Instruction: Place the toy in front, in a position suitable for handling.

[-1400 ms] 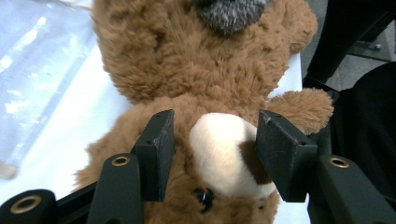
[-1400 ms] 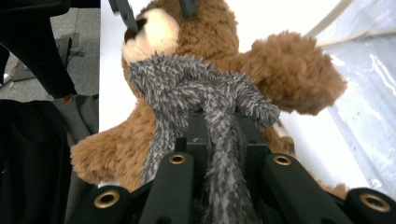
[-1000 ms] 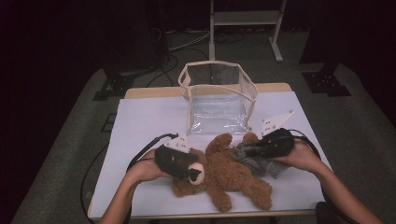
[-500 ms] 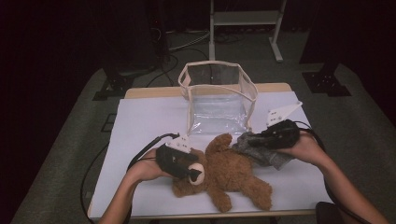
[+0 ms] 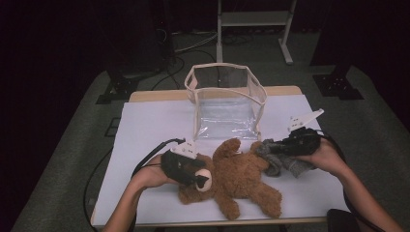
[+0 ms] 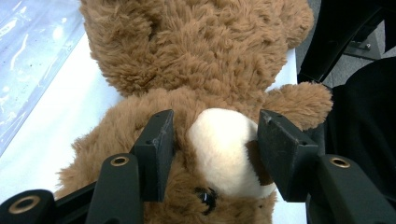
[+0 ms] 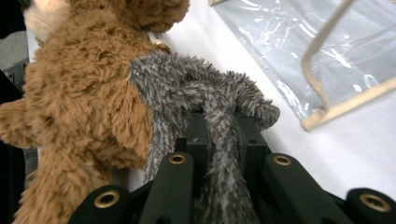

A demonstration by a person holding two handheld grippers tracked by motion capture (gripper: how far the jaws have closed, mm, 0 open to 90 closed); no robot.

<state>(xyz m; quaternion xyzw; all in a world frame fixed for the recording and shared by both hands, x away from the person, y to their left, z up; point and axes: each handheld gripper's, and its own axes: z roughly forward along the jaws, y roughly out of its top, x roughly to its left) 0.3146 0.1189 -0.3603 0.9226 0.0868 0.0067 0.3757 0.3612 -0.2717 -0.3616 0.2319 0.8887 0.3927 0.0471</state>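
The left claw (image 5: 196, 178) is sitting at the teddy bear's (image 5: 237, 179) head, its jaws standing partly apart with the cream muzzle (image 6: 223, 151) between them. In the left gripper view both pads are lying against the fur on either side of the muzzle, so the claw is holding the bear's head. The bear is lying on its back on the white desk (image 5: 145, 125), head toward the left hand, legs reaching toward the near edge.

The right claw (image 5: 267, 148) is clamping a grey fuzzy cloth (image 5: 280, 162); the right gripper view is showing its jaws drawn close with the grey cloth (image 7: 219, 126) pinched between them. That cloth is resting against the bear's brown arm (image 7: 93, 107), just in front of the clear bag (image 5: 227, 104) with cream trim, which is standing open at the back of the desk.

The right claw's tips are sitting buried under the grey pile, and the lower end of the cloth is hiding beneath the right hand (image 5: 321, 154). The bear's eye (image 6: 206, 196) is showing in the left gripper view, partly cut off by the jaws. No writing or label is readable anywhere.
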